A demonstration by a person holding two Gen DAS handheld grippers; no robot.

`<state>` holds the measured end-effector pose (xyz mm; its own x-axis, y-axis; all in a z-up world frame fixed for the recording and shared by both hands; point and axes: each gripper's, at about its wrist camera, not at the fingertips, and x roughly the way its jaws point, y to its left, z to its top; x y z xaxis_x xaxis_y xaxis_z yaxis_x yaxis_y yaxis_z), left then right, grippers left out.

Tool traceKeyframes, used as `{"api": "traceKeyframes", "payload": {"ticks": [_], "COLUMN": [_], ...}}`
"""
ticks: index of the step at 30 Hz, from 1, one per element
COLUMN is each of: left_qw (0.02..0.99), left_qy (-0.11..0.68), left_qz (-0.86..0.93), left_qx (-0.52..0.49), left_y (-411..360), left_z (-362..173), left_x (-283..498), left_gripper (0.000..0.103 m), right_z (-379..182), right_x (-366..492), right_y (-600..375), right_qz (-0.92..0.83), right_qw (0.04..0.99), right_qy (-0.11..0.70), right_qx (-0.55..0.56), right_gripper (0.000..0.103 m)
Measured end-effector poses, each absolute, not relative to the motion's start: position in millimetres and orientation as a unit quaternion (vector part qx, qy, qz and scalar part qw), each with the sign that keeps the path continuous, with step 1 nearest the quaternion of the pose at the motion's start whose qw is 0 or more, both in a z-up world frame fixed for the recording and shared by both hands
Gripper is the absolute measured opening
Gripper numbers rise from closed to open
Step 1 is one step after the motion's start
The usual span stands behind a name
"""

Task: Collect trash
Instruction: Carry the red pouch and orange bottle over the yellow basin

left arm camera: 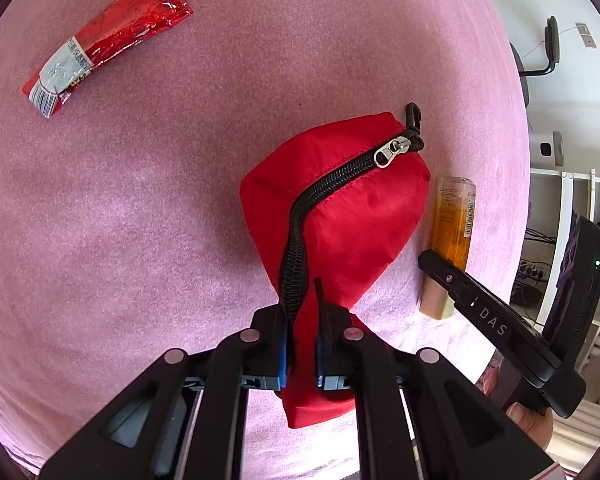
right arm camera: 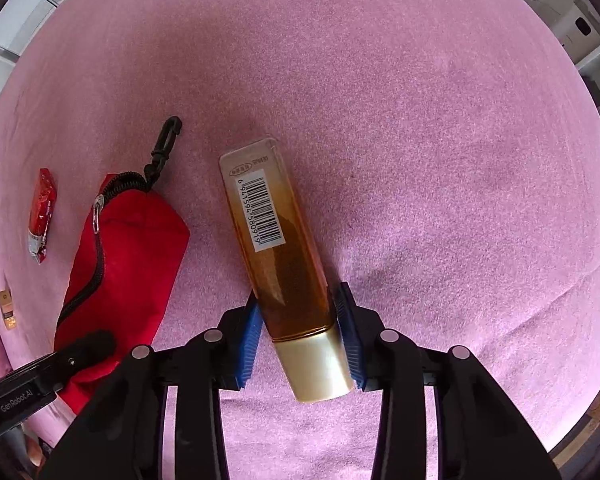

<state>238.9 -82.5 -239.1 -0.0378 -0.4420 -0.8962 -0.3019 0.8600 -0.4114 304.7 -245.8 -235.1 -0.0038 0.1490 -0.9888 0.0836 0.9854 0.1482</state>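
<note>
From the left wrist, the left gripper was pinched nearly closed on one end of a red zip pouch, its blue pads squeezing the fabric beside the black zipper. The pouch lay on a pink cloth. Just beside it lay an amber bottle with a cream cap. Well apart at the upper left lay a red wrapper, its print unreadable. The right gripper's finger read "DAS".

From the right wrist, the right gripper straddled the bottle near its cap, blue pads against its sides. The label showed a barcode reading 6941594580919. The left gripper's body read "GenRobot.AI".
</note>
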Motion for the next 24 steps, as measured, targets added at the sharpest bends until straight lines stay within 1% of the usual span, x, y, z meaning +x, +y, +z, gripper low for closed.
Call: {"api": "traceKeyframes", "payload": {"ticks": [5, 11, 18, 24], "left_qw": [0.633, 0.619, 0.611, 0.608], "left_qy": [0.728, 0.744, 0.757, 0.761], "left_qz": [-0.074, -0.097, -0.127, -0.155], "left_qx": [-0.251, -0.23, -0.194, -0.165], "left_y": [-89.9, -96.6, -106.3, -119.6], "left_z": [-234.5, -231.0, -222.1, -213.6], "left_x": [209.7, 158.2, 97.5, 51.3], "left_gripper": [0.01, 0.01, 0.01, 0.01], "right_z": [-232.9, -227.3, -211.9, -186.6], "right_x": [258.4, 176.3, 96.6, 31.0], "right_y": [-262.9, -273.5, -268.2, -272.0], "right_qz": [0.024, 0.015, 0.005, -0.01], "right_qw": [0.679, 0.651, 0.635, 0.643], "right_qy": [0.719, 0.727, 0.728, 0.708], "right_qx": [0.147, 0.219, 0.258, 0.291], "right_gripper": [0.034, 0.032, 0.031, 0.031]}}
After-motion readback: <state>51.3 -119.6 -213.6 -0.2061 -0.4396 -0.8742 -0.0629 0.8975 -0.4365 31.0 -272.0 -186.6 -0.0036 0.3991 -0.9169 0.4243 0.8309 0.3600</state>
